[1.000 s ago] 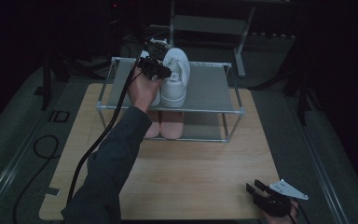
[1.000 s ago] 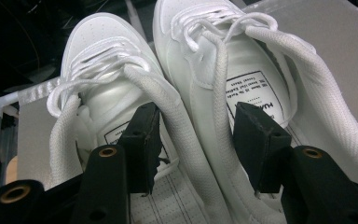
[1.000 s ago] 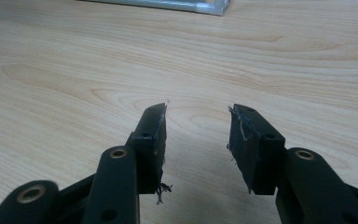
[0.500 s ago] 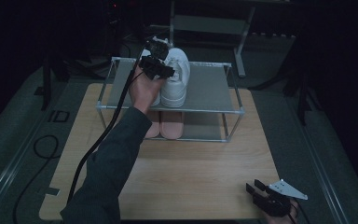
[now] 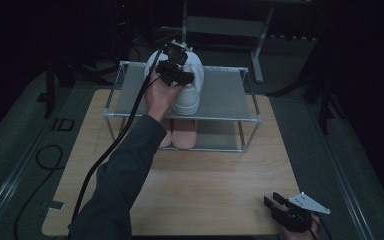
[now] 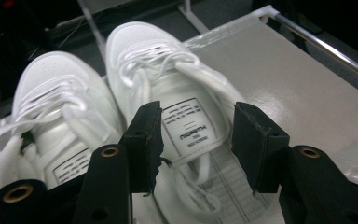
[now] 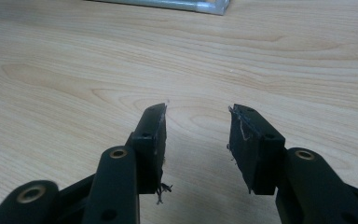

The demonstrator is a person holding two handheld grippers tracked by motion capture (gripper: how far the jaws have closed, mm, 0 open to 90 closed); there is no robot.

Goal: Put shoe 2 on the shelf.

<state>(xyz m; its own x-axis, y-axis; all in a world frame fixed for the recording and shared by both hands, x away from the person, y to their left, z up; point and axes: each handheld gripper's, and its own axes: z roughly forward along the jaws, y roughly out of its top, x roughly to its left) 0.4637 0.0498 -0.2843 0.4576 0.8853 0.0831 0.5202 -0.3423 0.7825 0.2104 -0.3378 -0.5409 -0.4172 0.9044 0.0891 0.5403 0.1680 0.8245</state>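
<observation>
A pair of white sneakers stands on the top shelf of the shoe rack, toward the rack's back-left corner. The left hand-held gripper hangs over the nearer shoe's tongue with its jaws spread, pinching nothing.

The likely slip, as I judge it: closing on the tongue or loose laces alone would let the shoe swing and tilt, and it could knock its partner (which sits just beside it) toward the rack's back rail. The shelf skin looks thin and may sag under a downward push.

To the right of the sneakers the top shelf is bare. A pink pair occupies the lower shelf below them. In front of the rack the wooden surface is open, and the right hand-held gripper rests there, far from the rack near the front-right edge, jaws spread on nothing.
</observation>
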